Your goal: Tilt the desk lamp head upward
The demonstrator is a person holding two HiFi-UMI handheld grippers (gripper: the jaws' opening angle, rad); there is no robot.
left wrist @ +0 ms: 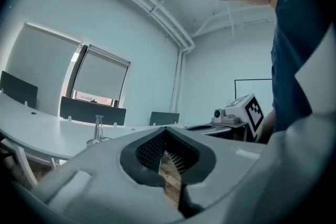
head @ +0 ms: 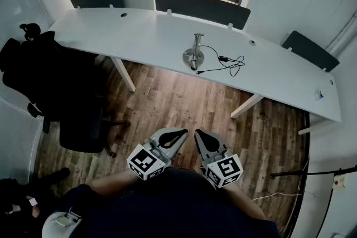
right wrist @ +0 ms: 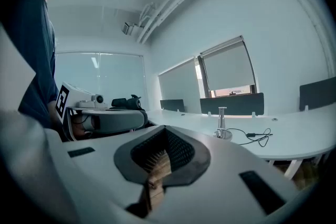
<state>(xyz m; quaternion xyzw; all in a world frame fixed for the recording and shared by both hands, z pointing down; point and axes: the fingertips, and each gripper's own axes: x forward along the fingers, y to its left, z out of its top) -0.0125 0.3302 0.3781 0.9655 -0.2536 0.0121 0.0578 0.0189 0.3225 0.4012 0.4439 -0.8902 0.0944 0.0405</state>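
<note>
Small silver desk lamp (head: pixel 194 54) sits on long white curved desk (head: pixel 139 36), well ahead; left gripper (head: pixel 174 138) and right gripper (head: pixel 201 139) both closed, empty, right slightly nearer.

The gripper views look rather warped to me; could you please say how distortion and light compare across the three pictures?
Head view: sharp and evenly lit, though the wide lens bows the long white desk, and the silver metal desk lamp looks small. Left gripper view: fisheye with dark rounded corners and a cool bluish cast. Right gripper view: the same fisheye, corners and cast.
</note>
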